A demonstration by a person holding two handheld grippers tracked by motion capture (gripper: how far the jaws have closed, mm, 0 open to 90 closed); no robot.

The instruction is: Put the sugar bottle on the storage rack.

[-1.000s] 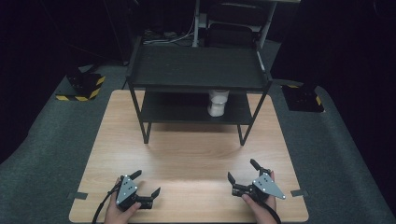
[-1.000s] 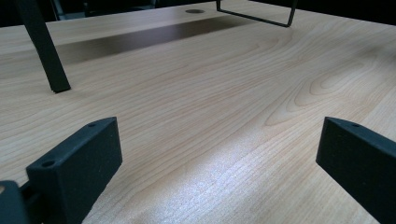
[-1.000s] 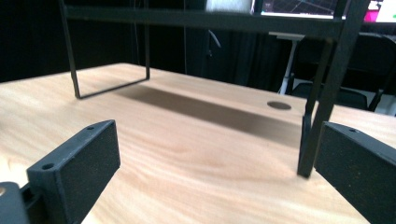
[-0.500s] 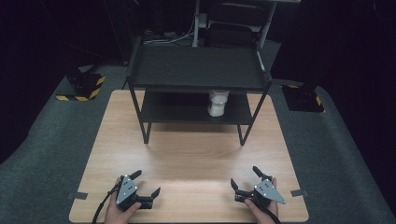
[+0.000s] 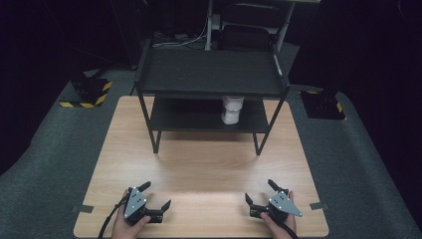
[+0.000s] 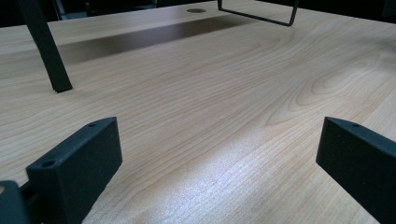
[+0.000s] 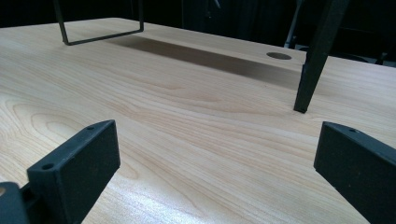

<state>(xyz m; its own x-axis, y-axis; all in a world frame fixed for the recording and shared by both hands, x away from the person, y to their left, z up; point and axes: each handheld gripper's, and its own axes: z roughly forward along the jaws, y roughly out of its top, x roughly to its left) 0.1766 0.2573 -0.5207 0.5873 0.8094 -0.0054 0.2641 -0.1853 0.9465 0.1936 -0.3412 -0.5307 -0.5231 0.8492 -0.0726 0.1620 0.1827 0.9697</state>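
A black two-tier shelf rack [image 5: 209,72] stands at the far half of the wooden table [image 5: 204,164]. A white cup-like object [image 5: 232,109] sits on the rack's lower shelf, right of centre. My left gripper [image 5: 155,195] rests near the table's front left, held by a hand, jaws wide apart with nothing between them. My right gripper [image 5: 263,191] rests near the front right, also open and empty. In the left gripper view both black pads [image 6: 77,165] flank bare wood, with a rack leg [image 6: 46,46] ahead. The right gripper view shows its pads [image 7: 74,161] and another rack leg [image 7: 317,56].
Grey carpet surrounds the table. Two black bases with yellow-black hazard stripes [image 5: 89,92] [image 5: 323,104] sit on the floor at left and right. A chair and cables [image 5: 249,30] stand behind the rack. Tape marks [image 5: 82,208] lie at the table's front corners.
The right gripper has slid a little toward the table's front edge and settled. The left gripper has stayed in place.
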